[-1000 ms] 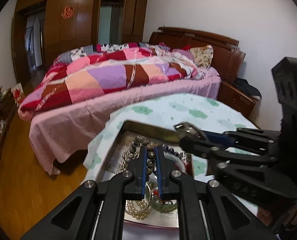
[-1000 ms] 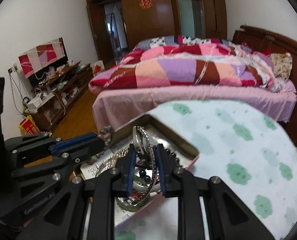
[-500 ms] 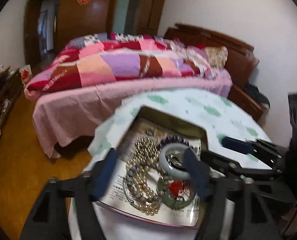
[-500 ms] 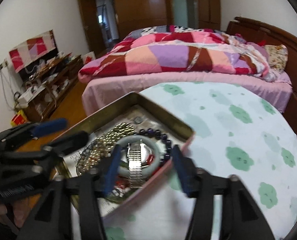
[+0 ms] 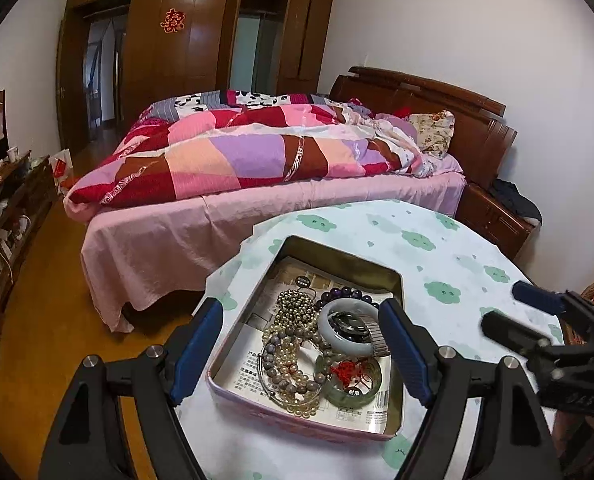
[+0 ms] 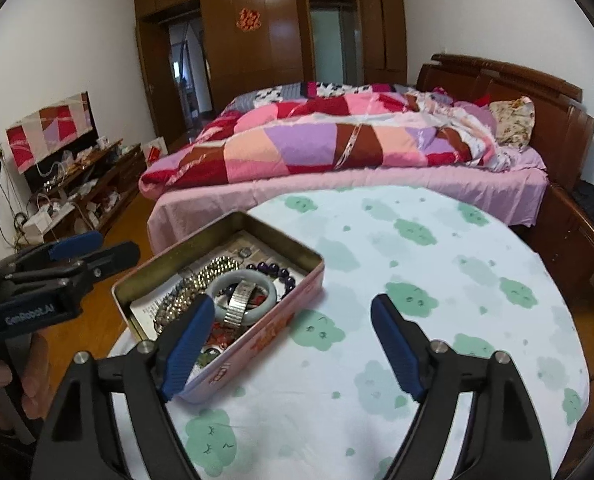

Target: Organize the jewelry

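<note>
Your round worktop (image 6: 437, 304), under a white cloth with green cloud shapes, stands just beside a bed (image 5: 281, 200) with a pink sheet and a patchwork quilt (image 5: 257, 156). A dark wooden wardrobe (image 5: 201, 40) fills the far wall.

Near the worktop's left edge, as your right wrist camera sees it, sits a rectangular tin (image 6: 257, 320) with a pink outer wall and printed paper lining its floor. All the jewelry lies inside it. A pale jade bangle (image 5: 347, 326) rests toward the tin's right side in the left wrist view, with a metal-band watch (image 6: 239, 304) draped over and through it. Dark purple beads (image 5: 347, 292) curve just behind the bangle. A green bangle (image 5: 347, 382) with a red knotted cord lies in front of it, nearer you. To the left of these, a heap of gold-coloured beads (image 5: 295, 306) touches a strand of grey and cream beads (image 5: 289, 372).

Your left gripper (image 5: 303, 350) hangs above the tin's near end, jaws wide apart and holding nothing, the tin's width between them. Your right gripper (image 6: 289, 350) hovers over the worktop at the tin's near right corner, jaws likewise spread and empty; its left finger overlaps the tin's near end in the right wrist view.
</note>
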Demonstrator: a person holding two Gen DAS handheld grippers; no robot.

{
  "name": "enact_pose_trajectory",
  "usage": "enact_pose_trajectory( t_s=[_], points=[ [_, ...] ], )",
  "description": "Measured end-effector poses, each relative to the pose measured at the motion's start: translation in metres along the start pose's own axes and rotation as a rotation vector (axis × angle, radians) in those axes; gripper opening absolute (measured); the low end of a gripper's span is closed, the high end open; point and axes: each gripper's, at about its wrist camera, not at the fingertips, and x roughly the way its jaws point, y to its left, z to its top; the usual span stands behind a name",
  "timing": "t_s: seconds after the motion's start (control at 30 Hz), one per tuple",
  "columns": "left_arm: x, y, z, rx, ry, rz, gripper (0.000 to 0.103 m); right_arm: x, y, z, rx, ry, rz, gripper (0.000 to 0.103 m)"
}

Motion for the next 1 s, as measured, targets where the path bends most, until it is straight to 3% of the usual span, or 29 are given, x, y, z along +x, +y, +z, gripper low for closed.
enact_pose_trajectory(
  t_s=[0.2,1.0],
  points=[
    [-0.0055,0.0028,0.0002,-0.009,-0.01,0.004,0.08,-0.0107,-0.0053,0.004,0.012,-0.045,-0.009,0.088],
    [-0.0081,-0.0033,0.0012,0.006,-0.011,0.008,0.08,-0.0081,-0.0084,-0.004,0.019,-0.041,-0.003,0.088]
  ],
)
